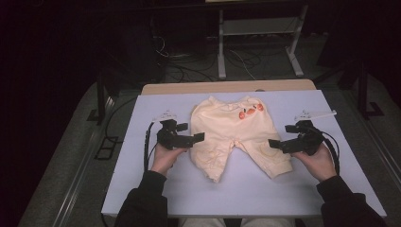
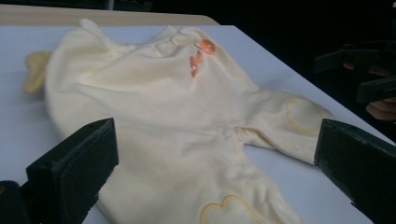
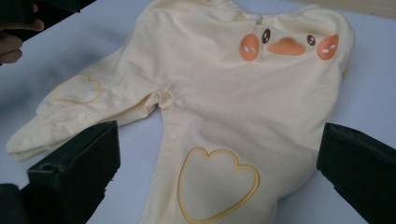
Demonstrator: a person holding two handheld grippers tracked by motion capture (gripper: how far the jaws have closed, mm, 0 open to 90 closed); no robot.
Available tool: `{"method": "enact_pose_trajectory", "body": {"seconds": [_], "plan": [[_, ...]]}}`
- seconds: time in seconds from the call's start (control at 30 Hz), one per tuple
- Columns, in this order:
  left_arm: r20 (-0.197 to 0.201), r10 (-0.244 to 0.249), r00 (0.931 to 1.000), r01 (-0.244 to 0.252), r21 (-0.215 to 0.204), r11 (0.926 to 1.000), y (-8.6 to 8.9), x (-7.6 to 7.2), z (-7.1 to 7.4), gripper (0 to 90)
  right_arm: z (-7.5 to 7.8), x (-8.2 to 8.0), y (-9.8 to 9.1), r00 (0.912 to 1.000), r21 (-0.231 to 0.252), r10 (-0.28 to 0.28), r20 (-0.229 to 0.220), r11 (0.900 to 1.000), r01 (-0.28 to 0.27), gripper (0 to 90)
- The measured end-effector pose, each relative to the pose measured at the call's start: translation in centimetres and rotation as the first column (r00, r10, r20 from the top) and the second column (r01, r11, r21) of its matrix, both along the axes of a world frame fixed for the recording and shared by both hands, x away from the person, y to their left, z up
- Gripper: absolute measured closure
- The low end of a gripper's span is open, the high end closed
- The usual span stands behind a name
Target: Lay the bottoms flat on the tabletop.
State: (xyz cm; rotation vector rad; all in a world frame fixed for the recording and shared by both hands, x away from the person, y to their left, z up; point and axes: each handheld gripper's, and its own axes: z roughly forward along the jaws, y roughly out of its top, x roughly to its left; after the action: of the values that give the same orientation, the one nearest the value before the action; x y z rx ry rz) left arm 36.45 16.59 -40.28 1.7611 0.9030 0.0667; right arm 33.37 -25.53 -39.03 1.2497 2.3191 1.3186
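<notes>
While both claws — left claw and right claw — gape empty, you're flanking the yellow baby romper; next, pinch its legs.

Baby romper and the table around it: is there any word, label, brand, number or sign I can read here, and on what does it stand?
No readable text in any view.
The pale yellow romper carries only pictures: an orange duck face near its top end and outlined hearts on the legs.
The white table cover bears no writing.
The left gripper and right gripper show no legible marking.
</notes>
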Motion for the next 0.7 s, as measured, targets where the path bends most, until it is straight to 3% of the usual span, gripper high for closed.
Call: {"method": "enact_pose_trajectory", "body": {"seconds": [0.13,0.23,0.37,0.47,0.7], "plan": [[0.013,-0.028,0.9995,0.027,0.057,0.9980,-0.6,-0.4,-0.2,0.0,-0.4,-0.4,-0.2,0.9999,-0.012,0.002,-0.014,0.9999,-0.003,0.0],[-0.002,-0.039,0.9993,0.039,0.050,0.9980,-0.8,-0.6,-0.5,0.0,-0.7,-0.6,-0.1,0.9997,-0.014,0.003,-0.026,0.9999,-0.003,0.0],[0.010,-0.057,0.9983,0.056,0.088,0.9945,-1.2,-1.1,-0.5,0.0,-1.0,-1.1,0.4,0.9991,-0.023,0.026,-0.032,0.9994,-0.027,2.1],[0.001,-0.060,0.9982,0.060,0.076,0.9953,-1.4,-1.4,-0.7,0.0,-1.1,-1.4,0.9,0.9982,-0.027,0.044,-0.039,0.9986,-0.045,2.1],[-0.005,-0.085,0.9964,0.085,0.093,0.9920,-1.9,-2.0,-0.9,0.0,-1.4,-2.1,2.1,0.9952,-0.037,0.083,-0.052,0.9957,-0.085,2.4]]}}
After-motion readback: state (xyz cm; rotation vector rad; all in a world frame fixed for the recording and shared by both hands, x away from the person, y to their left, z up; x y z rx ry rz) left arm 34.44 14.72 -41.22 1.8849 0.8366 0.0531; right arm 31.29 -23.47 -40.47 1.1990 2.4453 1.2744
